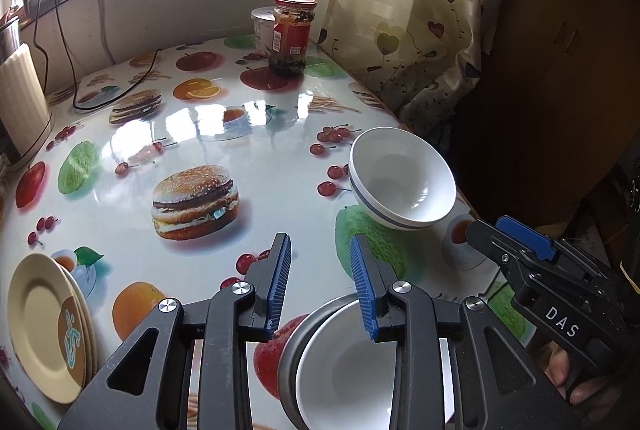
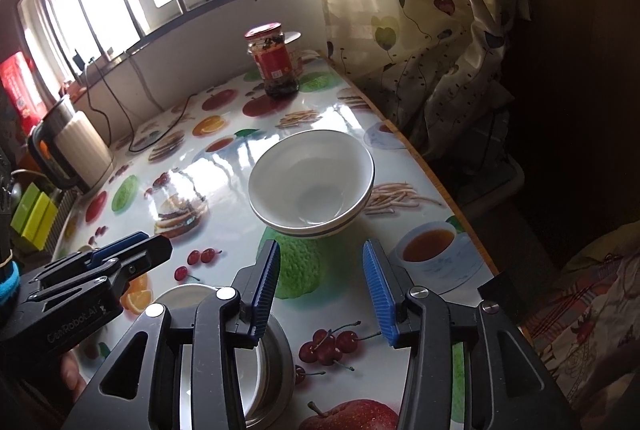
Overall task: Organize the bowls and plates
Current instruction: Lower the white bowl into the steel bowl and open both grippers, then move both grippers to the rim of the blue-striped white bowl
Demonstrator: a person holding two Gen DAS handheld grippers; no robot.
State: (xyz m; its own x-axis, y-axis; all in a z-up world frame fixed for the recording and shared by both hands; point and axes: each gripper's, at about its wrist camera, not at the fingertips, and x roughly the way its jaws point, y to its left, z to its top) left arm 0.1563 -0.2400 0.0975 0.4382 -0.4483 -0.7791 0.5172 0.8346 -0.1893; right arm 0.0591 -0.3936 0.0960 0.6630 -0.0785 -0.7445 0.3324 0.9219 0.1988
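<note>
A white bowl with a blue band (image 1: 402,178) (image 2: 312,179) stands on the table near its right edge. A second white bowl nested in a grey metal bowl (image 1: 340,370) (image 2: 256,370) sits at the near edge, under both grippers. A stack of beige plates (image 1: 48,326) lies at the near left. My left gripper (image 1: 320,286) is open and empty above the nested bowls. My right gripper (image 2: 322,290) is open and empty, just short of the banded bowl; it also shows in the left wrist view (image 1: 532,262).
The table (image 1: 260,157) has a glossy fruit-and-burger print. A red-lidded sauce jar (image 1: 291,34) (image 2: 276,61) and a white tub (image 1: 262,29) stand at the far end. A kettle (image 2: 72,149) and black cables (image 1: 120,93) are at the left. A curtain (image 1: 408,9) hangs on the right.
</note>
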